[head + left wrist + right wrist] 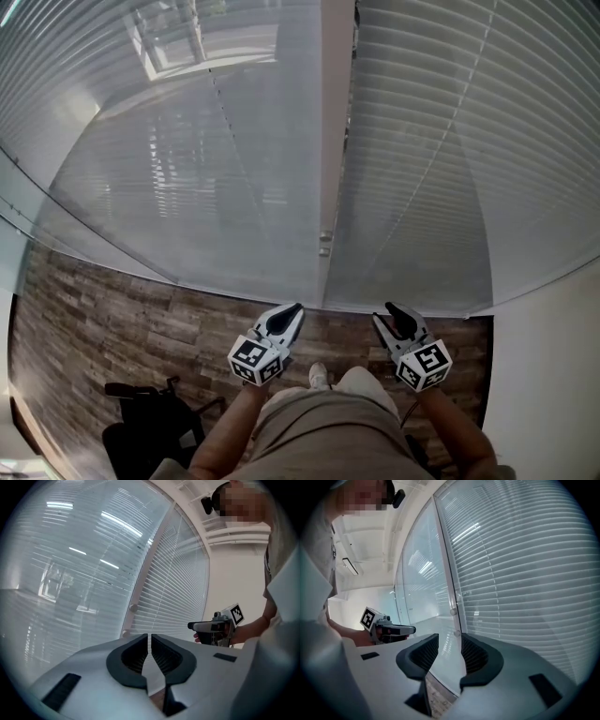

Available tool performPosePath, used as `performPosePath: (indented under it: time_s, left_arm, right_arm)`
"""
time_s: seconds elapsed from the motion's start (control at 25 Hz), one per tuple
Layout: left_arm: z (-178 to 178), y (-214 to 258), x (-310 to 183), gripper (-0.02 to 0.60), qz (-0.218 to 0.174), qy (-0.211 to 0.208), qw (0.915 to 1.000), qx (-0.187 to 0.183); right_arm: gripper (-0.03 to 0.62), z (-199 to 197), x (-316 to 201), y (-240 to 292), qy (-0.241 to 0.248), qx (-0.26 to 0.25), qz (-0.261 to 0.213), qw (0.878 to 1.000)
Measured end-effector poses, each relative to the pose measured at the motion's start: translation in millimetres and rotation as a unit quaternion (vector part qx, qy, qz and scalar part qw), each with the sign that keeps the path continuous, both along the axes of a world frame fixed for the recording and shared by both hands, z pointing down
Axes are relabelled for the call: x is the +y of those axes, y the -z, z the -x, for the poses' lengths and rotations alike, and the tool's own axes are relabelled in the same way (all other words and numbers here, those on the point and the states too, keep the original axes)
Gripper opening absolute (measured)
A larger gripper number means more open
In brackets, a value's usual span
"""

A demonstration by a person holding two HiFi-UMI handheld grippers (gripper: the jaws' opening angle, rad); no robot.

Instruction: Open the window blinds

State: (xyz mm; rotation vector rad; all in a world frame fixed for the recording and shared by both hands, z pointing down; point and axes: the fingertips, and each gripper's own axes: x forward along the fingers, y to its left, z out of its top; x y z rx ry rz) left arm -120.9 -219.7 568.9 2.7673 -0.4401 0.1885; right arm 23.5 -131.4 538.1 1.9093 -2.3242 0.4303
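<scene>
White slatted blinds [422, 150] hang lowered either side of the post [334, 141]. The left tool [296, 308] is closed on nothing. The right tool [388, 308] stands apart.

Likely an office — tall panes hung with white horizontal-slat window blinds [422, 141], a brown wood-plank floor [103, 319], a black chair [141, 436] (half cropped).

Head view: left gripper [296, 308] held out in front of the torso [323, 427], tips pointing away from the body and angled slightly inward. Its jaws are closed to a thin slit with nothing between them. The right gripper [390, 309] is level with it, near but apart, tips also angled inward. Its jaws stand apart and are empty. Both forearms [225, 436] are bare and reach forward, each hand wrapped round its gripper's handle.
</scene>
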Motion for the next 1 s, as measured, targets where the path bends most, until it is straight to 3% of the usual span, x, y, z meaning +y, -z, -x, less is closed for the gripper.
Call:
performPosePath:
  time_s: [0.56, 1.0]
  left_arm:
    - [-4.7, -5.2, 0.1, 0.071, -0.004, 0.020, 0.9996, -0.017]
    - [-62.2, -1.0, -33.2, 0.078, 0.002, 0.080, 0.9960, -0.038]
  right_arm:
    - [0.137, -10.0, -6.5, -0.5, 0.018, -0.005, -0.005, 1.000]
    - [0.137, -68.3, -38.7, 12.5, 0.072, -0.005, 0.000, 0.997]
